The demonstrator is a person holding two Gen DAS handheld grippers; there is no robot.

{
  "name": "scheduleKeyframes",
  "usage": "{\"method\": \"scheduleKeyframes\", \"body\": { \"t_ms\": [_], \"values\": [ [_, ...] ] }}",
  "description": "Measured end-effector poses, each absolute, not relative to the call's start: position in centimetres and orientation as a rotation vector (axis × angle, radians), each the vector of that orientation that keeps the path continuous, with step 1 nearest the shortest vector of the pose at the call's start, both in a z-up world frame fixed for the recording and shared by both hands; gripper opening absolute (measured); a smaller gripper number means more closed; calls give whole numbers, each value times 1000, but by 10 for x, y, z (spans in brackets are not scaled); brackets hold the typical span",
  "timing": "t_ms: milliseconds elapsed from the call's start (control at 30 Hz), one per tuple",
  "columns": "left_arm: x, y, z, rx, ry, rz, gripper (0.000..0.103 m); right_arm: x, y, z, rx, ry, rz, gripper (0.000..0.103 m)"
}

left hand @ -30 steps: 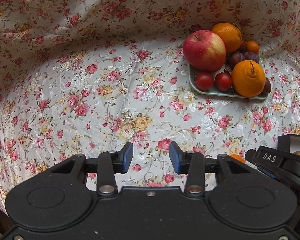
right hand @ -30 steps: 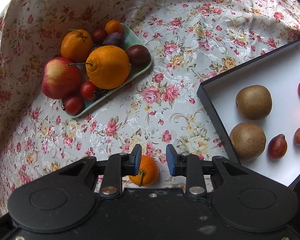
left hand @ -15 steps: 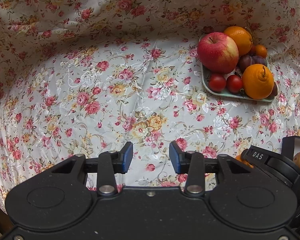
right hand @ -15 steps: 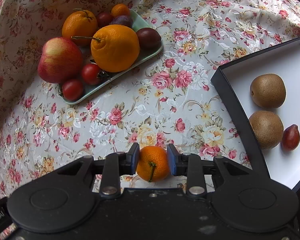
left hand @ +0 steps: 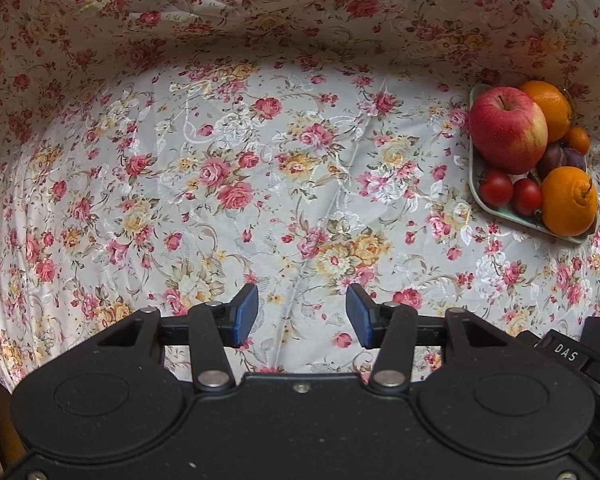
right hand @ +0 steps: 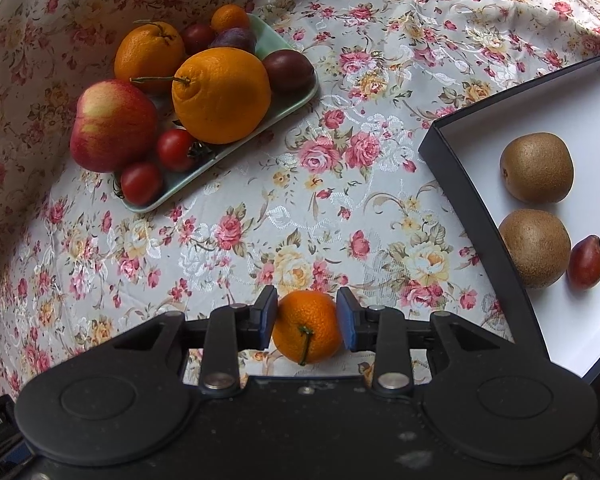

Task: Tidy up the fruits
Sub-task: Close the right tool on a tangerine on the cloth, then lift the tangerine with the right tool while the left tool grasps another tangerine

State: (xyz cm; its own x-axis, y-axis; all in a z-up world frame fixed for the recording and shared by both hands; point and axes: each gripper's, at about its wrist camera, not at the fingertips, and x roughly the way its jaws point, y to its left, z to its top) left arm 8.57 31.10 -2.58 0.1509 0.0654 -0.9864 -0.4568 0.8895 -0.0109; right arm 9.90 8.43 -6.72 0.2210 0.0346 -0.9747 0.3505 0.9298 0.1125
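Observation:
My right gripper (right hand: 306, 318) is shut on a small mandarin (right hand: 307, 326), held just above the floral cloth. A green plate (right hand: 296, 102) at the upper left holds an apple (right hand: 112, 126), two oranges (right hand: 220, 94), cherry tomatoes (right hand: 174, 150), plums (right hand: 288, 70) and a small mandarin. A black box with a white floor (right hand: 580, 320) at the right holds two kiwis (right hand: 536, 168), a plum and a tomato at the edge. My left gripper (left hand: 302, 316) is open and empty over bare cloth; the plate (left hand: 496, 212) lies to its far right.
The floral tablecloth (left hand: 260, 184) covers the table and rises as a wall behind. The right gripper's body (left hand: 568, 356) shows at the lower right of the left wrist view. The box's black rim (right hand: 476, 216) stands between the held mandarin and the kiwis.
My right gripper closed on the small mandarin and lifted it off the cloth. My left gripper drifted left, so the plate slid toward the right edge of its view.

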Motion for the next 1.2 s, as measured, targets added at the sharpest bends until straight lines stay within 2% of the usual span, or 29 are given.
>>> {"method": "scheduleKeyframes", "body": {
  "t_ms": [467, 833, 967, 1200],
  "values": [
    [85, 315, -33, -362, 1416, 361, 58, 93, 86, -64, 307, 1330, -182, 35],
    [85, 314, -32, -353, 1417, 346, 59, 93, 95, -73, 273, 1368, -205, 46],
    [85, 310, -32, -343, 1420, 330, 59, 94, 93, -88, 325, 1457, -227, 45],
    [82, 289, -32, -267, 1430, 251, 59, 92, 91, -79, 276, 1421, -255, 43]
  ]
}}
